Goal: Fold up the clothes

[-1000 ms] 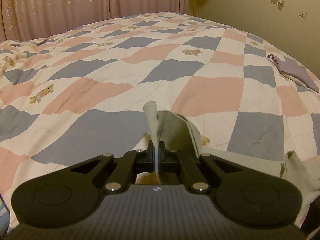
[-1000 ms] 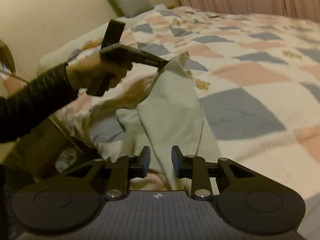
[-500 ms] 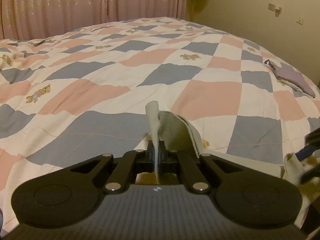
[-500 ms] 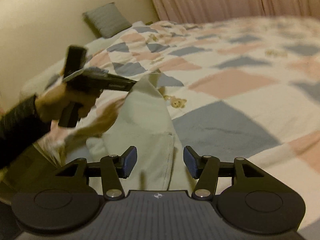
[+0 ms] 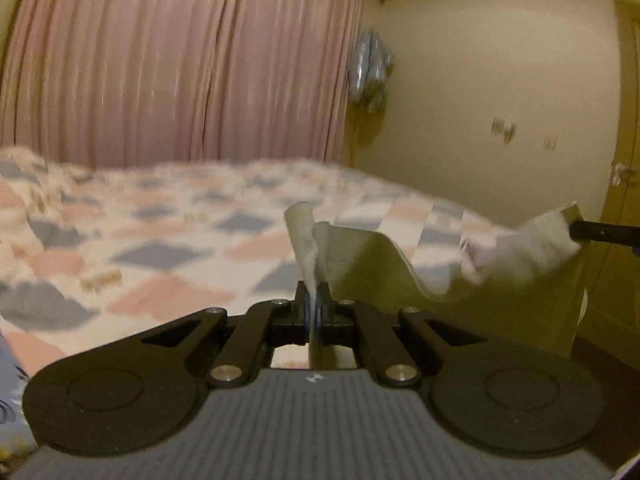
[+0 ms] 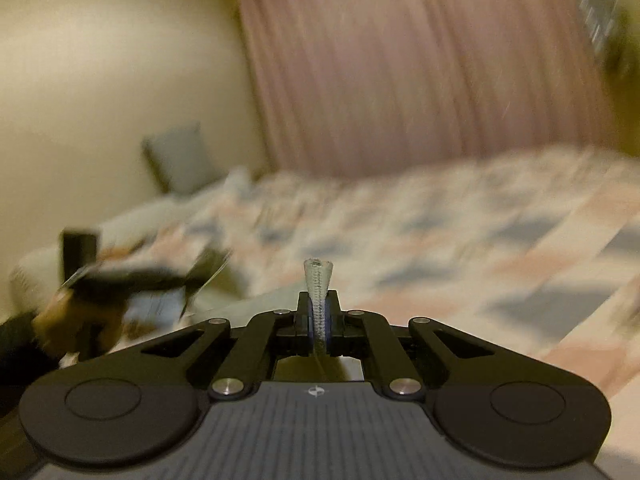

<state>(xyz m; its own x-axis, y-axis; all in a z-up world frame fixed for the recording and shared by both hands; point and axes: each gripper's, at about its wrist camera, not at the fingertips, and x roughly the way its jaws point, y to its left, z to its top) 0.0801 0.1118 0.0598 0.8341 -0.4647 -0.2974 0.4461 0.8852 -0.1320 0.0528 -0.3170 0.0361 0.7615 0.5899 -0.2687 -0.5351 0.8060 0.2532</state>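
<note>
Tool on the left (image 5: 315, 312): fingers pinched tight on a corner of the pale grey-white cloth garment (image 5: 372, 268), a curl of fabric standing up past the tips. Right tool (image 6: 319, 322): also clamped, on a thin ribbed hem edge of the same garment, which pokes up between the pads (image 6: 308, 320). From the left tool the cloth runs out rightward, sags in the middle, and rises to the black tip of the right tool (image 5: 600, 232) at the far right of that view. So the held edge is the long axis, strung side to side between the two tools, lifted off the bed with the pink, grey and white checked quilt (image 5: 168, 248), which lies ahead of and below both. Rest of the garment hangs below the edge, mostly out of view. Both views heavily blurred. Judgement: whatever lay-down or fold comes next depends on keeping that edge taut and level, parallel to the bed's near side; neither tool is clearly nearer the bed. Fold stage can't be read from here.
</note>
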